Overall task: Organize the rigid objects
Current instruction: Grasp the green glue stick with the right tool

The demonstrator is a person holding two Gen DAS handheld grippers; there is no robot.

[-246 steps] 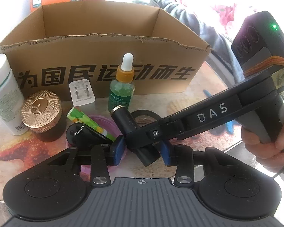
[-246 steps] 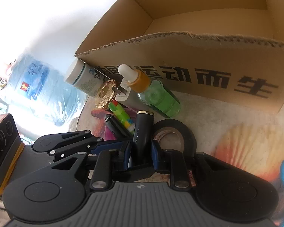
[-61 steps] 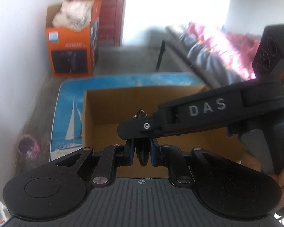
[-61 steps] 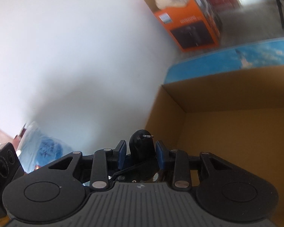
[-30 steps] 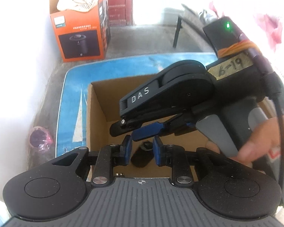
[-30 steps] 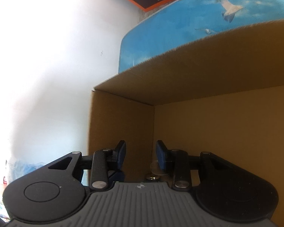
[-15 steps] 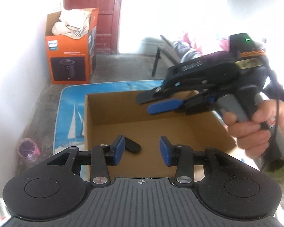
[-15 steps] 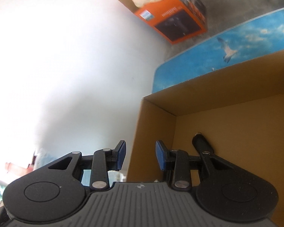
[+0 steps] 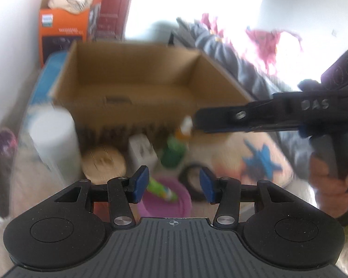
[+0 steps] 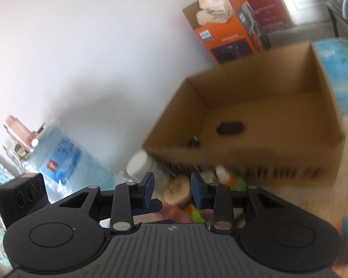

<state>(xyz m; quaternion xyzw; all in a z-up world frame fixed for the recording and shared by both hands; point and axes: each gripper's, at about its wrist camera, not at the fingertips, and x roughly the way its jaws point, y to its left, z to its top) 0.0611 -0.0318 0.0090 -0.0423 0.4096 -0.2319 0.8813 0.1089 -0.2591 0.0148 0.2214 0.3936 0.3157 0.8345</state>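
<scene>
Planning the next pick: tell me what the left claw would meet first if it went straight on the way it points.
Probably the purple bowl with the green and yellow packet lying on it: both sit in the gap of the left claw, whose jaws are opening with nothing between them. The picture is blurred, so depth is uncertain.

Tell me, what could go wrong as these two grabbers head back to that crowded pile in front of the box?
The things stand packed together: reaching for the gold-lidded jar could tip the tall white bottle or the green dropper bottle beside it. The right hand-held gripper hangs just above that dropper's tip and might knock it. Both views are blurred, so aim may suffer.
</scene>
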